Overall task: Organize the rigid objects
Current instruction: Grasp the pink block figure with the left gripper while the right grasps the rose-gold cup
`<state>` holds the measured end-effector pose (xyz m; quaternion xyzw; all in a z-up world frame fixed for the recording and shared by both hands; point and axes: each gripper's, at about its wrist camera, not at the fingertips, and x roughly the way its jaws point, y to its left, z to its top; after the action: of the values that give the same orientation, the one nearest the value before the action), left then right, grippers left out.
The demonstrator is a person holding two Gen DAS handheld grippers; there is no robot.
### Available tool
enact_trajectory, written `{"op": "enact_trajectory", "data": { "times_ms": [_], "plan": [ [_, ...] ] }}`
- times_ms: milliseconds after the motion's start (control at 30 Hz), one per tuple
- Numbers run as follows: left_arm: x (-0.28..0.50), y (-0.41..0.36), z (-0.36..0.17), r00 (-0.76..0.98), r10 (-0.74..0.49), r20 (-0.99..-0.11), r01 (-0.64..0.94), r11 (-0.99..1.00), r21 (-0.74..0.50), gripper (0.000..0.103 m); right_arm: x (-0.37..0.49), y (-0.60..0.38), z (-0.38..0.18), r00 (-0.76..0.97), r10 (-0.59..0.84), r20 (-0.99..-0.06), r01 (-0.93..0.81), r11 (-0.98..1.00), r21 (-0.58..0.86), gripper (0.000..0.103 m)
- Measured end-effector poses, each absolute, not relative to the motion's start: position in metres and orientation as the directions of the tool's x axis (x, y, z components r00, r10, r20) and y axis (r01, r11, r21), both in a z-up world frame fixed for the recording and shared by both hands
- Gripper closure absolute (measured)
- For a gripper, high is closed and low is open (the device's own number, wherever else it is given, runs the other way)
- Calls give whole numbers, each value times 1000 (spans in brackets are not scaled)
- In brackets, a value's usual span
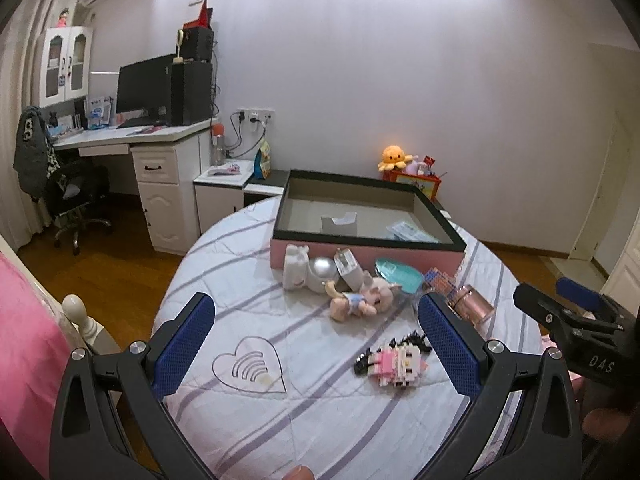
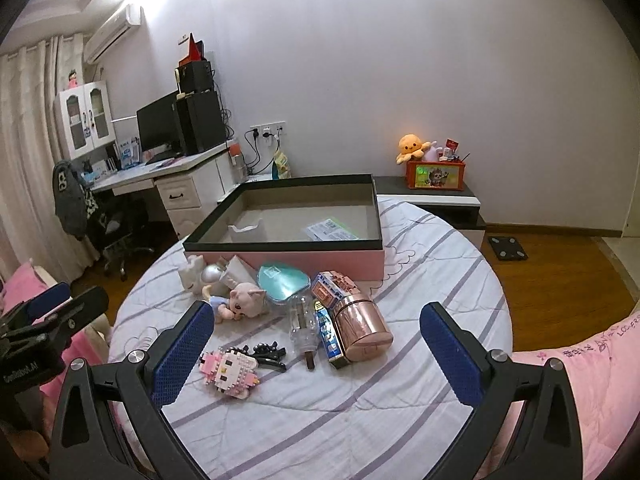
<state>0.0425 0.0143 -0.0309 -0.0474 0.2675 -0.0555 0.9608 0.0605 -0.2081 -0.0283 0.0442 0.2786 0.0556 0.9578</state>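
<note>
Home bedroom. Bed with white, purple-striped quilt (image 2: 320, 420) fills foreground; pink blanket (image 2: 580, 380) at its right edge. Left of bed: white desk (image 1: 132, 136) with black monitor (image 1: 144, 86), black swivel chair (image 1: 78, 196). Behind bed: orange plush octopus (image 2: 412, 146) on low cabinet. Wooden floor.

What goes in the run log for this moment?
left gripper: open, empty | right gripper: open, empty | toys: loose on bed | pink box: nearly empty | stage: nothing grasped yet
</note>
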Motion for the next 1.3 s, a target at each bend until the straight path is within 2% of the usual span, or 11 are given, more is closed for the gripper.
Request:
{"op": "enact_trajectory", "data": {
  "times_ms": [367, 833, 1067, 1200, 1267, 1300],
  "plan": [
    [47, 5, -45, 828, -151, -539, 98, 987, -125, 0, 67, -216, -40, 818, 115, -564, -59, 991, 117, 0],
    [62, -51, -100, 725, -202, -658, 187, 978, -94, 0, 96, -244, -86, 745, 82, -662, 6, 992, 129, 0],
    [83, -61, -123, 685, -160, -711, 152, 986, -75, 1, 112, -247, -97, 728, 102, -678, -9, 990, 140, 0],
    [92, -59, -133, 658, -186, -730, 159, 981, -106, 12, 124, -246, -103, 715, 117, -689, -18, 989, 149, 5],
    [92, -59, -133, 659, -201, -724, 172, 978, -115, 23, 132, -246, -108, 703, 125, -701, -24, 988, 152, 18],
    [93, -58, -132, 657, -212, -724, 179, 976, -123, 31, 135, -246, -111, 695, 130, -707, -26, 988, 155, 30]
  ]
}}
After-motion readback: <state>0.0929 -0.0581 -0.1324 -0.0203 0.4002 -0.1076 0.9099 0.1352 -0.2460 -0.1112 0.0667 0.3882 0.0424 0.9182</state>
